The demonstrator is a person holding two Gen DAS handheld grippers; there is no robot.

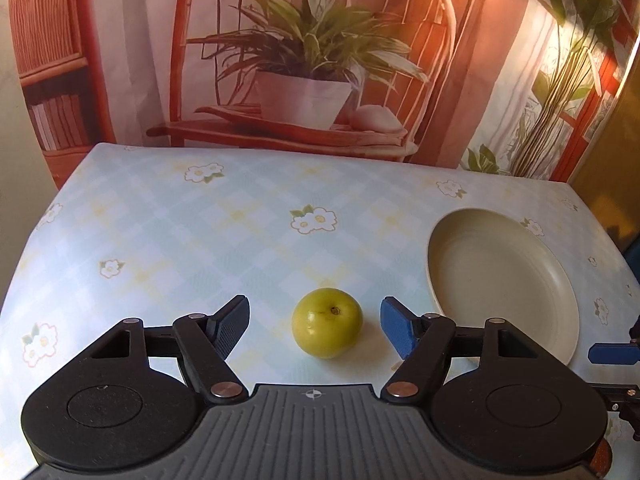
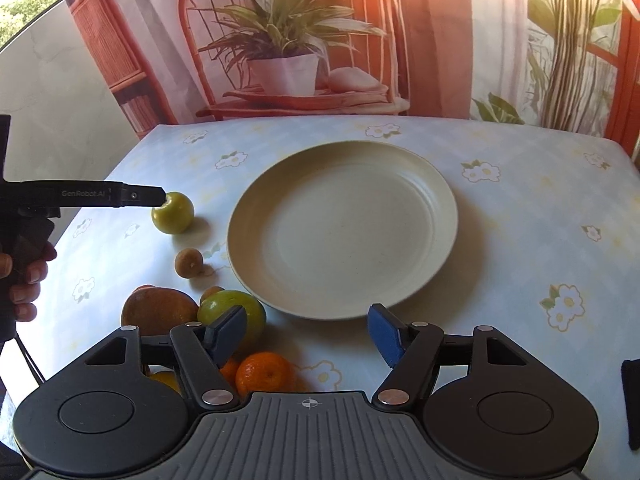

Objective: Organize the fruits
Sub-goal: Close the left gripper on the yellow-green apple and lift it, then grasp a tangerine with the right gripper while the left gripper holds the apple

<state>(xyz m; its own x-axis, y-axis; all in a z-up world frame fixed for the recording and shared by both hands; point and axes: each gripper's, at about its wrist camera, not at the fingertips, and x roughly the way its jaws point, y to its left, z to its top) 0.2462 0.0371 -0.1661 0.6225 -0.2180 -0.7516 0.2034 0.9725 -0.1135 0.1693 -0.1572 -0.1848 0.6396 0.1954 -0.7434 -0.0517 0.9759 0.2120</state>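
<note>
The left gripper (image 1: 315,326) stands open around a small round green fruit (image 1: 327,322) on the floral tablecloth (image 1: 180,232), pads clear of it. The right gripper (image 2: 307,334), open and empty, hovers before the round cream plate (image 2: 342,227), other fruits (image 2: 256,372) piled beside it.

A floral-checked tablecloth table (image 2: 500,216) carries a cream plate (image 2: 342,228), green fruits (image 2: 173,213), oranges (image 2: 264,374) and small brown fruits (image 2: 189,263).

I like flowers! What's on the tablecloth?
White flowers on pale blue checks on the tablecloth, clearest from the left wrist.
</note>
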